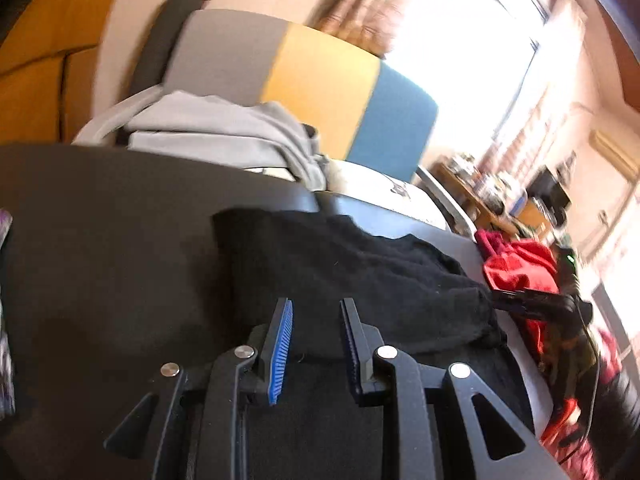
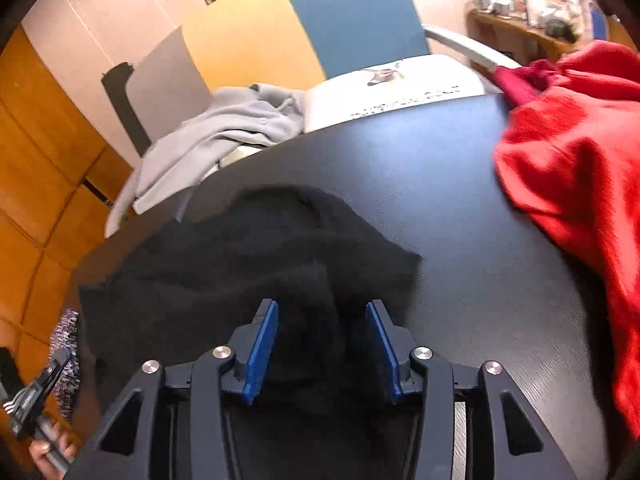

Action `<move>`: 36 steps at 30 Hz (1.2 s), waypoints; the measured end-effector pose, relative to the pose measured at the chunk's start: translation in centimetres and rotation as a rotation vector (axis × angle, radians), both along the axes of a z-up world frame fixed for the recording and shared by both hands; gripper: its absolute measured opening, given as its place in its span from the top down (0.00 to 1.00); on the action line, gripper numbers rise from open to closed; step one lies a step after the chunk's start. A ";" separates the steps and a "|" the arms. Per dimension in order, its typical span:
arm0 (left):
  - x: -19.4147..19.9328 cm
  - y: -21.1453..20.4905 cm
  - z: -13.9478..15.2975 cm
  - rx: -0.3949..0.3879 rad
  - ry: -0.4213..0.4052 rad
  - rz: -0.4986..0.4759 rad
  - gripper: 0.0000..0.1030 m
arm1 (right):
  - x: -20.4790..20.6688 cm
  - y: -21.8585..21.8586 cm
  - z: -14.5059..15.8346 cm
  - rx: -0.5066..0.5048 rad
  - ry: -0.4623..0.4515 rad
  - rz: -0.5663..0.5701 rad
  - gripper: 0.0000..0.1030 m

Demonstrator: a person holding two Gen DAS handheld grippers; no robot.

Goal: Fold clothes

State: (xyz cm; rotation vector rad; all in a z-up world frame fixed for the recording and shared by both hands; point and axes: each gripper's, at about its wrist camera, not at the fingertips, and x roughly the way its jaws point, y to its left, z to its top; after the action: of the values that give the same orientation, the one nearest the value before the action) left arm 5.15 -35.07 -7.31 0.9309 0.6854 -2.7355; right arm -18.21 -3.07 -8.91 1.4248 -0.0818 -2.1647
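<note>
A black garment (image 1: 344,272) lies bunched on the dark table (image 1: 100,240); it also shows in the right wrist view (image 2: 248,256). My left gripper (image 1: 316,308) is open, its blue pads just over the garment's near edge, holding nothing. My right gripper (image 2: 322,312) is open wide, its jaws either side of a fold of the black garment, not closed on it. In the left wrist view the right gripper's fingers (image 1: 532,300) show at the garment's right end. The left gripper (image 2: 36,396) shows at the lower left of the right wrist view.
A red garment (image 2: 572,168) lies on the table's right side (image 1: 516,264). A grey garment (image 2: 216,128) and a white printed cloth (image 2: 400,92) lie on a chair with a grey, yellow and blue back (image 1: 320,84). A cluttered shelf (image 1: 492,192) stands at the far right.
</note>
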 end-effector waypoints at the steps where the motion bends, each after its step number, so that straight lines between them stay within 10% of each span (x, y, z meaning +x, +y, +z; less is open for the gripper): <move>1: -0.7 -0.1 0.3 -0.018 -0.011 -0.025 0.77 | -0.3 -0.2 0.0 -0.005 -0.007 0.001 0.53; 4: -2.5 -1.0 0.2 -0.061 -0.067 -0.088 0.77 | -1.2 -0.8 0.2 -0.021 -0.026 0.002 0.58; 7: -4.4 -1.4 -1.0 -0.078 -0.132 -0.104 0.77 | -2.1 -1.4 0.3 -0.037 -0.046 0.004 0.96; 18: -2.6 -3.0 -5.0 -0.023 -0.221 -0.063 0.77 | 2.6 3.3 1.1 -0.089 0.067 0.139 0.93; 28: -2.6 -2.9 -3.4 -0.039 -0.203 -0.082 0.77 | 2.0 4.3 1.3 -0.128 0.047 0.080 0.65; 32: -2.8 -3.3 -2.9 -0.035 -0.191 -0.091 0.77 | 1.0 1.5 -0.7 -0.051 0.007 0.115 0.65; 34: -2.8 -3.5 -2.7 -0.034 -0.185 -0.095 0.77 | 0.8 0.3 -1.6 -0.001 0.008 0.126 0.93; 36: -2.9 -3.7 -2.4 -0.032 -0.179 -0.099 0.77 | 1.6 0.0 -1.2 0.009 0.042 0.145 0.93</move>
State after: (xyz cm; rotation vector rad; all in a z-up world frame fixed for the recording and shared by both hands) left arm 2.25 -38.74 -9.73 1.2148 0.5760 -2.6940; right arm -16.58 -3.05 -10.14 1.3465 0.0451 -2.0778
